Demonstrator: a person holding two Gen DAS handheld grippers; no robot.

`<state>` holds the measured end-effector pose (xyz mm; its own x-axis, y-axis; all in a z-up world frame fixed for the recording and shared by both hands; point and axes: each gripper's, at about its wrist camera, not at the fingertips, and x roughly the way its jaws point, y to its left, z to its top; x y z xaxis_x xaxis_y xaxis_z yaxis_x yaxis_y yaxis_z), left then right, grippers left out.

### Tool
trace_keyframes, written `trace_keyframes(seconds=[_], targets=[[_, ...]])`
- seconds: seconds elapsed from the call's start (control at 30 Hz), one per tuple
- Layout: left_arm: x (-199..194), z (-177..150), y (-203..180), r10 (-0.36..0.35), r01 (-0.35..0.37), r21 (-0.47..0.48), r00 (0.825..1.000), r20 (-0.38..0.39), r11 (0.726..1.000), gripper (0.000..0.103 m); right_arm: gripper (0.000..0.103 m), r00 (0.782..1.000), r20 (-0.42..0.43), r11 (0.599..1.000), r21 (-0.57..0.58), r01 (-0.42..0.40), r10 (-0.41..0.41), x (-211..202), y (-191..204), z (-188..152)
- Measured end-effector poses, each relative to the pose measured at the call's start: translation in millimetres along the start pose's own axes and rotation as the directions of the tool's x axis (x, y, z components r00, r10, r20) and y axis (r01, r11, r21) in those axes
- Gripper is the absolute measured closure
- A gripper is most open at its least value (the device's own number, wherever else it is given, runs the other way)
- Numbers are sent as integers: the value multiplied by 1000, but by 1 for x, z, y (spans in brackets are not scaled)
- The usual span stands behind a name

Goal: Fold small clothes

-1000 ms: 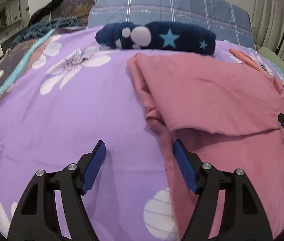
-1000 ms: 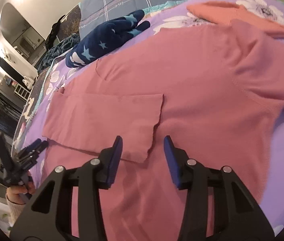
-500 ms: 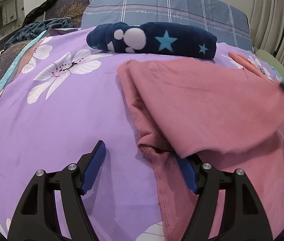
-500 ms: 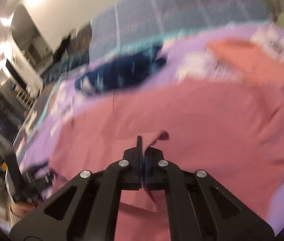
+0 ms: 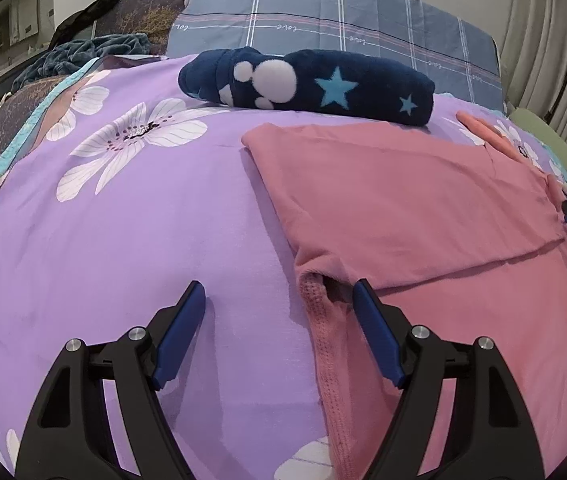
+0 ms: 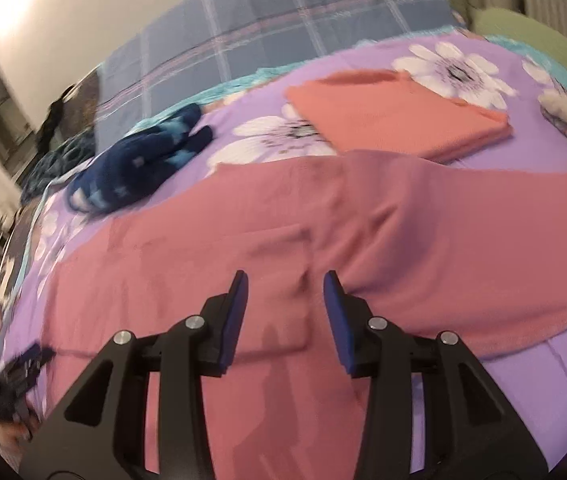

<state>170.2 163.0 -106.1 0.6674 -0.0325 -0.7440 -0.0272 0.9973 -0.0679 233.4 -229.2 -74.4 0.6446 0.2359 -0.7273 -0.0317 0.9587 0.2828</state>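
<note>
A pink garment (image 5: 403, 208) lies spread on the purple flowered bedspread (image 5: 123, 220), one side already turned in over its body, in the middle of a fold. The left gripper (image 5: 279, 300) hovers low at the garment's left edge with its jaws wide apart and opening a touch further; nothing is clamped, though the right-hand pad sits just at the ribbed hem where the folded flap ends. Behind it rests a rolled navy star-print piece (image 5: 307, 80), apart from the work.

The right gripper (image 6: 285, 292) hangs over the middle of the pink cloth, jaws opening and empty, a low ridge of fabric rising just ahead of the pads. This view is smeared by motion, so whether the pads brush the cloth cannot be told. A folded orange garment (image 6: 399, 116) waits near the pillows.

The side fold appears just laid down; the next move likely calls for both tools to take the hem or the opposite side and bring it across, keeping the flap flat.

Half a second earlier the right gripper was pinched shut on a corner of pink cloth; it has since let go. A second ago the flap lay narrower and more rumpled at its left edge; it now reaches farther across and lies smoother.
</note>
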Motion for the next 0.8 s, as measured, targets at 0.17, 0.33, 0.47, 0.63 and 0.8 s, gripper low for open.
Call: trace_keyframes(seconds=[0.17,0.33,0.47,0.63,0.8], targets=[[-6,-6,-4,13,-13,38,1000,-10,999,47,50,998,-7,993,-101,-59,59,-8,31,-15],[4,2,0,42,-42,14,999,-18,999,47,50,991,-84,979,-165,-119,106,13,53,-39],[10,8,-8,95,-95,62,995,-7,994,69,35,988,-80,974,-177,-143,131,26,58,-56],[5,3,10,73,-73,-8,997,-13,997,76,29,956,-41,954,-63,-294,292,16,33,-53],[0,-2,11,77,-77,-25,997,1,997,75,29,939,-18,939,16,-343,343,16,19,-50]])
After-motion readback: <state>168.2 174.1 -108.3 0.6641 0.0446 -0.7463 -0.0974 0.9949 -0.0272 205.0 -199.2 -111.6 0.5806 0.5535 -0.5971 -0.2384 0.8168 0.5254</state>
